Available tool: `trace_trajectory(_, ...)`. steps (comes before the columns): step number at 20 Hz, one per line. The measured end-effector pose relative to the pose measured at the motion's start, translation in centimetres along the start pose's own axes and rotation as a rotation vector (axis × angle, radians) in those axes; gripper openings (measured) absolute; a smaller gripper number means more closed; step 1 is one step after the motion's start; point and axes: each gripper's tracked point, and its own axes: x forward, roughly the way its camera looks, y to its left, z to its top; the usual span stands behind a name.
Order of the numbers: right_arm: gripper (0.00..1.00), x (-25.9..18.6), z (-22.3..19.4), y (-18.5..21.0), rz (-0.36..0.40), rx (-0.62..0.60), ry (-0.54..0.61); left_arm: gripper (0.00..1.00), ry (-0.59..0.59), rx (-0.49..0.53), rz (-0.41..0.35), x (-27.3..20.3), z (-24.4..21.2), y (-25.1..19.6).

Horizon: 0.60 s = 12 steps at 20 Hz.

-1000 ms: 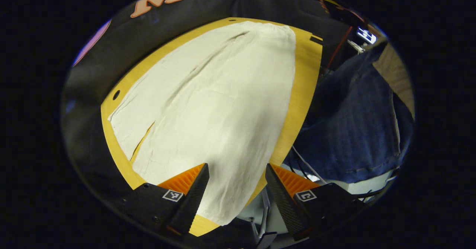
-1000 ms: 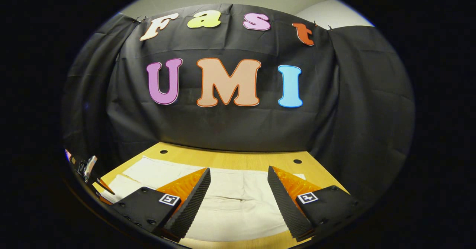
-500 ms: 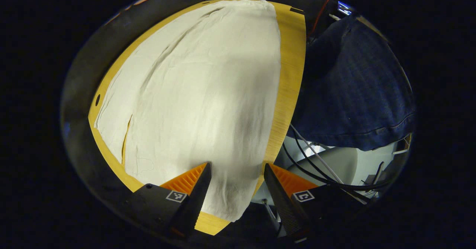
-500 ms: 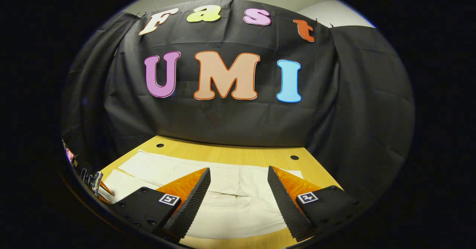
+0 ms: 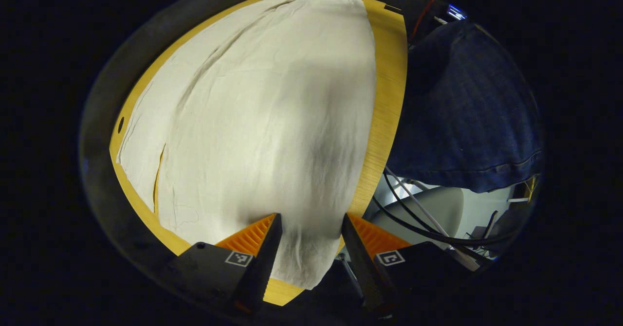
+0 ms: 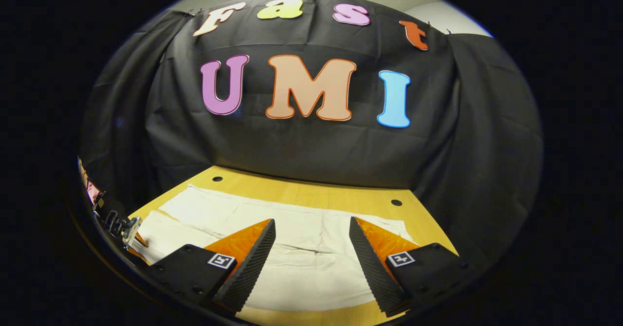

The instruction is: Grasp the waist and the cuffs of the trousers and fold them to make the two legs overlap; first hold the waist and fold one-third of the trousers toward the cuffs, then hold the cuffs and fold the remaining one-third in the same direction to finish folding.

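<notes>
Cream trousers (image 5: 272, 121) lie flat along the wooden table (image 5: 389, 97), the two legs side by side with a thin slit (image 5: 158, 175) between them. In the left gripper view the near leg's end hangs over the table's corner, and my left gripper (image 5: 311, 216) stands open with that cloth between its fingers, not pinched. The right gripper view has the trousers (image 6: 302, 267) running across the table (image 6: 311, 194). My right gripper (image 6: 312, 220) hovers open over their near edge with nothing held.
A person in dark blue denim (image 5: 467, 112) stands against the table's right side in the left gripper view, with cables (image 5: 413, 209) and a pale seat below. Black cloth walls off the table's back. Two holes (image 6: 217, 178) (image 6: 396, 202) mark its far edge.
The left gripper has dropped closer to the leg's end, and its fingers stand slightly nearer each other. The right gripper has drifted a little, still open above the trousers.
</notes>
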Motion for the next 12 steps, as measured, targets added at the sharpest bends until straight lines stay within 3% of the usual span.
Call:
trace_trajectory(1,0.98,0.3,-0.2,0.2,0.017,-0.008,0.006,0.65,0.003,-0.020,0.001,0.0,0.4,0.2)
trace_trajectory(4,0.98,1.4,-1.3,0.6,0.076,-0.037,0.041,0.43,0.031,-0.035,0.011,0.1,0.3,1.2)
trace_trajectory(8,0.96,2.0,-3.5,1.0,0.172,-0.107,0.104,0.03,0.036,-0.049,0.049,0.1,0.6,2.5)
trace_trajectory(12,0.96,2.6,-7.0,-0.1,0.282,-0.242,0.196,0.02,0.058,-0.064,0.059,0.3,0.6,2.3)
